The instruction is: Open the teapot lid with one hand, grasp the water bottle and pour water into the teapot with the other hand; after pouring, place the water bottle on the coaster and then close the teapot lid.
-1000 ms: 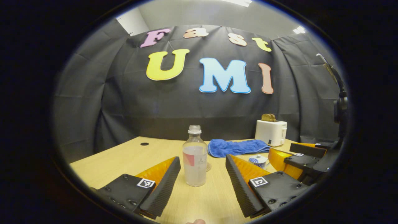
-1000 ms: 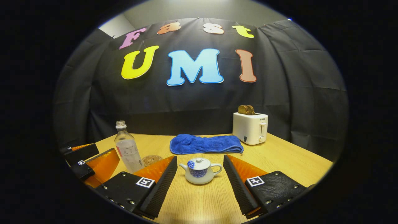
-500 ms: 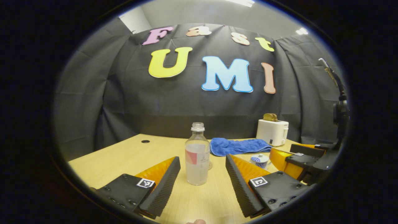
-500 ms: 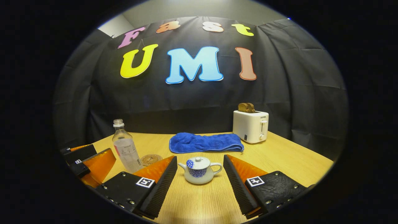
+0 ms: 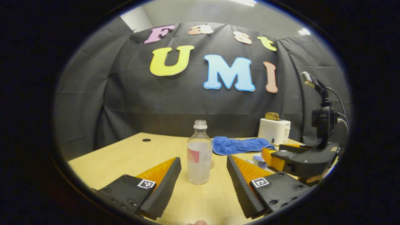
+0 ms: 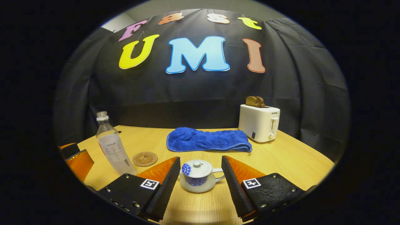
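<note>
Table (image 6: 290,159): pale wood-grain top, flat, w/ a small round hole (image 5: 145,140) near its far left edge. Towel (image 6: 207,140): blue terry, fluffy, folded into a long flat strip at the back centre. Toaster (image 6: 260,122): white, boxy, smooth, w/ brown bread slices (image 6: 255,101) sticking out of the top, just right of the towel. Bottle (image 5: 199,153): clear plastic, cylindrical, no cap, upright, part full, red-and-white label. Teapot (image 6: 198,176): small, round, glossy white ceramic w/ blue pattern, lid w/ knob still on. Coaster (image 6: 144,158): thin brown disc, patterned, beside the bottle, bare.

Vs 1 s ago: right gripper (image 6: 200,181) has moved fwd, teapot now sits between its ribbed fingers, nearer the left one, no clear contact; jaws spread wide. Left gripper (image 5: 203,181): jaws spread wide, bottle ahead between the tips, untouched, about as before. In the left gripper view the right gripper body has swung further in, covering most of the teapot (image 5: 258,161).

Nothing blocks bottle or teapot lid from above.
</note>
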Motion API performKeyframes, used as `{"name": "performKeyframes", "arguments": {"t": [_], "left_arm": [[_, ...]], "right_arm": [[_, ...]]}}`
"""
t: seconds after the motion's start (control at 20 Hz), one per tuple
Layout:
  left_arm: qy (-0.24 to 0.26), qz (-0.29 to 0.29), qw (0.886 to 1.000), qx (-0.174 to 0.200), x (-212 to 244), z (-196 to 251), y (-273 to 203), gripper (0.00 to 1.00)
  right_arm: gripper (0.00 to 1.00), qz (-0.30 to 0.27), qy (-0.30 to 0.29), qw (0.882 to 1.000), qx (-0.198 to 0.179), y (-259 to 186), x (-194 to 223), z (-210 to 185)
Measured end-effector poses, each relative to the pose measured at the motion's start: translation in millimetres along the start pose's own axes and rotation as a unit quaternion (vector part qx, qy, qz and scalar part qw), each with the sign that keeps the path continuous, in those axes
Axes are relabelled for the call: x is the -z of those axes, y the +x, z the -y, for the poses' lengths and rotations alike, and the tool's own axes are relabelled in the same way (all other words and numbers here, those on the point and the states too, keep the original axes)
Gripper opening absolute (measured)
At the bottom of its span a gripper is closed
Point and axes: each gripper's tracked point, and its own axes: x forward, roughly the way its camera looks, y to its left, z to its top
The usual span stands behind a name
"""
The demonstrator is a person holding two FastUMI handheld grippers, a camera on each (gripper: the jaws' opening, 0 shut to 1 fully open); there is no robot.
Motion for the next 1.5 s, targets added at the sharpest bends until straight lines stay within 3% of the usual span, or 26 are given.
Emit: {"name": "performKeyframes", "arguments": {"t": [0.2, 0.35, 0.5, 0.8, 0.9, 1.25, 1.3, 1.5], "left_arm": [[-0.005, -0.005, 1.0, 0.0, 3.3, -2.5, 2.1, 1.0], [-0.006, -0.008, 1.0, -0.001, 5.3, -4.4, 3.2, 1.0], [-0.006, -0.008, 1.0, 0.0, 6.6, -4.3, 4.1, 1.0], [-0.002, -0.011, 1.0, 0.003, 9.7, -1.2, 5.0, 1.0], [-0.002, -0.01, 1.0, 0.003, 9.0, -1.2, 4.7, 1.0], [-0.001, -0.014, 1.0, 0.0, 12.8, -3.3, 7.3, 1.0], [0.001, -0.015, 1.0, -0.002, 14.6, -5.0, 7.2, 1.0], [-0.007, -0.019, 1.0, -0.003, 18.9, -9.0, 10.1, 1.0]], "right_arm": [[0.77, -0.012, -0.003, 1.0, -0.014, 20.8, 5.6, -5.1], [0.61, -0.017, -0.006, 1.0, -0.011, 28.0, 9.2, -3.7], [0.54, -0.019, -0.01, 1.0, -0.012, 30.7, 10.7, -3.7], [0.54, -0.009, -0.018, 1.0, -0.015, 32.1, 6.5, -2.3], [0.18, -0.009, -0.02, 1.0, -0.015, 33.6, 8.3, -4.2], [0.18, -0.005, 0.0, 1.0, -0.009, 38.8, 9.9, 3.7], [0.05, -0.007, 0.002, 1.0, -0.01, 38.5, 7.5, 2.1], [0.05, -0.004, -0.002, 1.0, -0.018, 35.3, 6.2, -3.3]]}}
